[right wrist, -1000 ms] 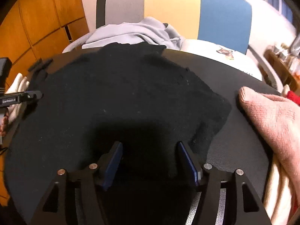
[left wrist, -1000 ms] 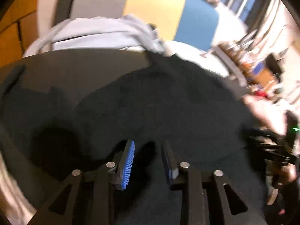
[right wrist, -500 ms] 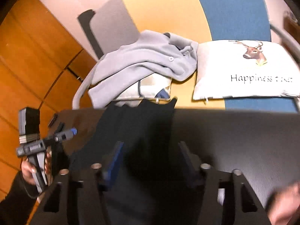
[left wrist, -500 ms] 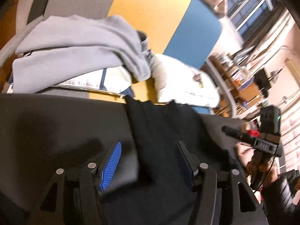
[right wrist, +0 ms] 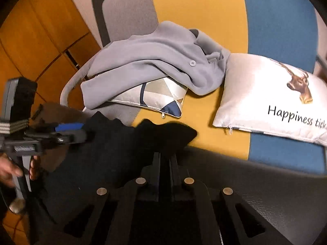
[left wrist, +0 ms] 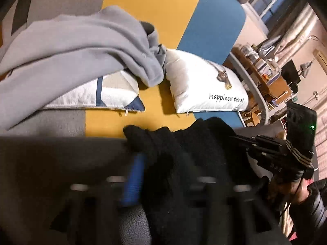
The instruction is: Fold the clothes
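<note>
Black garment (right wrist: pixel 114 143): dark knit, lying on the dark desk (right wrist: pixel 265 185) with its far edge bunched at the desk's rim nearest the sofa; both grippers meet it along that edge.

Right gripper (right wrist: pixel 164 161): fingers drawn together, the cloth's edge pinched between them, one corner of fabric poking out past the tips.

Left gripper (left wrist: pixel 155 163): blurred in its own view; jaws closing, with a thick fold of the garment between the blue pad (left wrist: pixel 133 181) and the opposite finger. Seen from the right wrist, it lies level at the left of the garment, held by a hand (right wrist: pixel 12 171).

Sofa (right wrist: pixel 196 10): panels of grey, yellow and blue, directly behind the desk.

Grey sweatshirt (right wrist: pixel 155 61): heaped on the sofa seat, draped over a patterned cushion (right wrist: pixel 157 96) in white, beige and navy.

White cushion (right wrist: pixel 271 96): just beside the sweatshirt, on the yellow and blue panels, printed with a deer head and the words "Happiness ticket".

Wooden wall panels (right wrist: pixel 30 36): orange-brown, left of the sofa.

Cluttered shelving (left wrist: pixel 263 69): far right in the left wrist view, contents too small to identify.
</note>
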`<state>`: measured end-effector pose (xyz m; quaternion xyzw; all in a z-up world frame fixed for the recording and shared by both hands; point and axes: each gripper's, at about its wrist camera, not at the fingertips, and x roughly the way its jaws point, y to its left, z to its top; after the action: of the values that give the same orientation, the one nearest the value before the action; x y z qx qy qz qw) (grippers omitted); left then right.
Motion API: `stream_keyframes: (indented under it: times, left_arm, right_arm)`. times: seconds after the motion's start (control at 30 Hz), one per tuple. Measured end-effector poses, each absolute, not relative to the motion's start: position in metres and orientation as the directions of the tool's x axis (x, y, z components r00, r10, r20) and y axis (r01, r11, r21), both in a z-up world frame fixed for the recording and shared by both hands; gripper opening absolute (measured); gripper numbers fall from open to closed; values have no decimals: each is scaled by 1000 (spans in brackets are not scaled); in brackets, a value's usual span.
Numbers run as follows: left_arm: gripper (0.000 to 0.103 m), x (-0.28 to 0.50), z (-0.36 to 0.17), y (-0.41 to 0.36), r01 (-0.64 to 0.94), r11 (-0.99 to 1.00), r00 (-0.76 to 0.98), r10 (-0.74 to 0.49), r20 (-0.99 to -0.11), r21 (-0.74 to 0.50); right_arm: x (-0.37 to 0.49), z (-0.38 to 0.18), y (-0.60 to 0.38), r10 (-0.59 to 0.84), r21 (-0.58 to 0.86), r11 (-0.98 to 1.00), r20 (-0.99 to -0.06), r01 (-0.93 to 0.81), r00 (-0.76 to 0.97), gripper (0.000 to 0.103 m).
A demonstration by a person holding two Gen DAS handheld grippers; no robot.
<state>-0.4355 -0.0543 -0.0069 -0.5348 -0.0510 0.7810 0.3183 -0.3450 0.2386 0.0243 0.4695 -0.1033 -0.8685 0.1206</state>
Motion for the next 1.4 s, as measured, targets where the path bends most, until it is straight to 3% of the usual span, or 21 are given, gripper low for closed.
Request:
stream_keyframes:
  times: [0.17,0.4,0.6,0.8,0.9,0.97,1.03,1.17,1.2,1.33,1.4]
  left_arm:
    - [8,-410,30,-63,-469,-734,-281,651,-705,-490]
    - [8,-351,84,-78,-538,-692,-330,699,-635,-482]
    - [8,-287,87,-97,-586,-661,-344,727,-594,-469]
    - [8,-231,56,-104,-616,-662,-311,703,-639,-428]
    - [18,-209,31,-107,-611,-691,-302,655,-693,-386]
    - [25,-199,19,-119,-581,-691,-276,665,-694,-431]
    - [29,-194,12,-137,-527,-681,-254,697,-670,-509]
    - [33,-197,-1,-173,-372,-618,-225,784,-579,-692]
    - [34,-199,-5,-182,-326,-602,-228,799,-557,-729]
    - [40,-206,4,-186,-313,-602,-269,798,-540,-734]
    - [44,-208,13,-173,-382,-618,-282,786,-550,-687]
  right_arm:
    - [-333,43,245,-382,398,-912,-733,101,-563,7]
    - [-282,87,235,-429,430,-888,-648,163,-629,7]
    - [-206,97,217,-462,463,-867,-603,186,-650,7]
    - [-138,70,206,-464,496,-856,-615,144,-637,7]
    - [-108,49,203,-451,502,-858,-643,104,-618,12]
    - [-91,42,204,-440,505,-860,-656,78,-613,12]
    - [-74,40,209,-435,519,-853,-656,50,-617,18]
    - [-59,43,223,-482,636,-771,-603,-19,-636,48]
    - [-57,42,226,-497,669,-742,-587,-37,-640,50]
    - [-62,45,236,-484,748,-653,-533,-118,-694,52]
    - [-66,56,226,-431,697,-711,-537,-93,-725,64]
